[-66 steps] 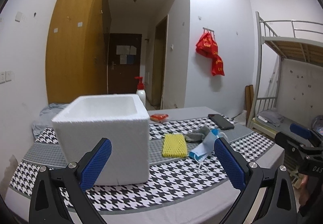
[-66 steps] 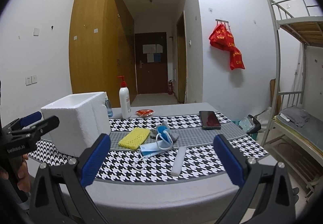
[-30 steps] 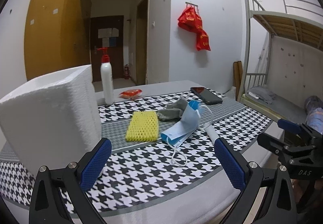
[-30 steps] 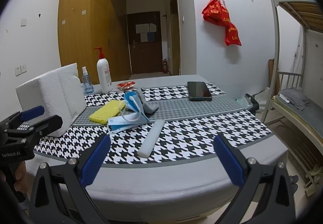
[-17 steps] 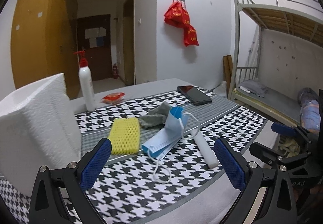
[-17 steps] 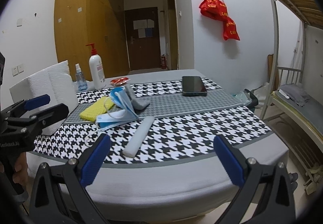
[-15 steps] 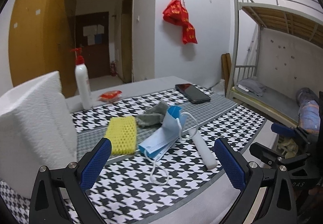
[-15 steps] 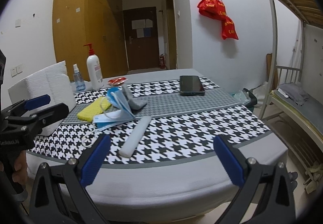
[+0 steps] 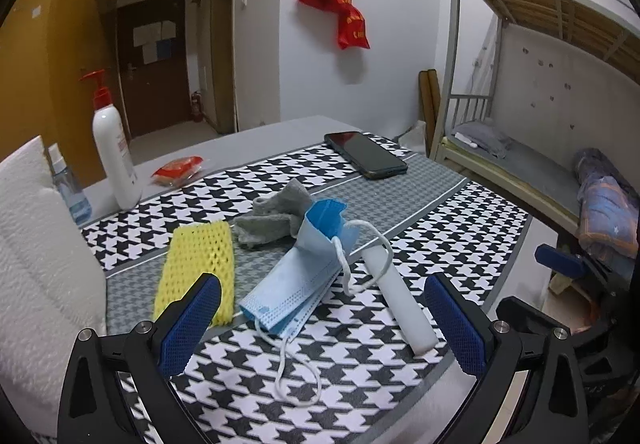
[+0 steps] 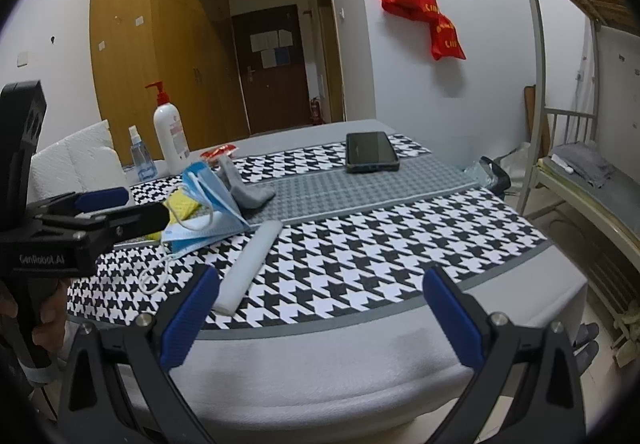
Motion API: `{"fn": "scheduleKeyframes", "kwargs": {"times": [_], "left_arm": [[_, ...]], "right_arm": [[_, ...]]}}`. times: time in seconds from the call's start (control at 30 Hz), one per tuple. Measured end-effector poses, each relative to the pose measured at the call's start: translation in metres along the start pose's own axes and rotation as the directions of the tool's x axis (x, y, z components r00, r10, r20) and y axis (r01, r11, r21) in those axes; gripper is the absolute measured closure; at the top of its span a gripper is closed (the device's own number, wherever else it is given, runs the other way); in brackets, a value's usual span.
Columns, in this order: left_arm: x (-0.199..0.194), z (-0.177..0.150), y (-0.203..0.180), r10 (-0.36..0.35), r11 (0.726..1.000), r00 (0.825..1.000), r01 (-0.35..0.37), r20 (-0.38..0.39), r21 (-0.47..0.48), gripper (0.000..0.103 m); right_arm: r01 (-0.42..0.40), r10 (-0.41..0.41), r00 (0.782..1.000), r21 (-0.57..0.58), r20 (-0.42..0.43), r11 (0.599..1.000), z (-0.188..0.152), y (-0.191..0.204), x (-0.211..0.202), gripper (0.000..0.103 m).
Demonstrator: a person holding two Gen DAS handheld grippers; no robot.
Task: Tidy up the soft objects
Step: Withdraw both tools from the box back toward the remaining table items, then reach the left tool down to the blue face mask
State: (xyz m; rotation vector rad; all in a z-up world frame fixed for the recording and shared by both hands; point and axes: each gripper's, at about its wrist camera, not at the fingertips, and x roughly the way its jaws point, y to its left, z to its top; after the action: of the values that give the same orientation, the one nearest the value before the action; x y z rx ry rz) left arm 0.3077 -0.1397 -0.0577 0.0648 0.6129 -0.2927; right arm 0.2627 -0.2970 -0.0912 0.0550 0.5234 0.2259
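On the houndstooth cloth lie a yellow foam net [image 9: 199, 263], a grey sock [image 9: 271, 220], a blue face mask [image 9: 301, 273] with loose ear loops, and a white foam stick [image 9: 398, 304]. A white foam box [image 9: 34, 280] stands at the left. My left gripper [image 9: 320, 328] is open and empty, low over the table's front, with the mask between its fingers. My right gripper [image 10: 320, 316] is open and empty near the table's front edge; the foam stick [image 10: 250, 260], mask [image 10: 208, 210], sock [image 10: 246, 188] and box [image 10: 78, 164] lie ahead to its left.
A pump bottle [image 9: 112, 148], a small spray bottle [image 9: 68, 188], a red packet [image 9: 178, 168] and a black phone [image 9: 366, 154] sit toward the back of the table. A bunk bed [image 9: 540, 92] stands at the right. Red bags [image 10: 424, 12] hang on the wall.
My left gripper has swung right from the foam box and moved in over the mask and foam stick. My right gripper has moved lower and closer to the table's front edge.
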Motion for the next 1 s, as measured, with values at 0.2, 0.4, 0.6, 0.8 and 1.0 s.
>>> {"fn": "scheduleKeyframes", "kwargs": {"times": [0.2,0.4,0.6,0.8,1.0], "left_arm": [[0.016,0.004,0.0,-0.011,1.0,0.999,0.012,-0.034,0.023,0.005],[0.033,0.005,0.002,-0.033,0.999,0.996,0.036,-0.082,0.034,0.013],[0.048,0.005,0.011,-0.061,0.997,0.99,0.066,-0.126,0.032,0.024],[0.062,0.001,0.021,-0.099,0.995,0.975,0.098,-0.199,-0.016,0.031],[0.063,-0.001,0.027,-0.068,0.998,0.976,0.064,-0.205,-0.023,0.034]], "right_arm": [[-0.006,0.006,1.0,0.02,-0.009,1.0,0.0,-0.005,0.006,0.0],[-0.022,0.022,1.0,-0.002,-0.018,1.0,-0.001,0.002,0.013,0.0],[-0.023,0.023,0.999,-0.002,-0.027,1.0,-0.002,0.005,0.02,0.0],[-0.03,0.029,0.999,-0.023,-0.042,0.999,-0.002,0.01,0.024,0.0],[-0.036,0.032,0.997,-0.054,-0.075,0.998,-0.002,0.014,0.029,0.0]]}}
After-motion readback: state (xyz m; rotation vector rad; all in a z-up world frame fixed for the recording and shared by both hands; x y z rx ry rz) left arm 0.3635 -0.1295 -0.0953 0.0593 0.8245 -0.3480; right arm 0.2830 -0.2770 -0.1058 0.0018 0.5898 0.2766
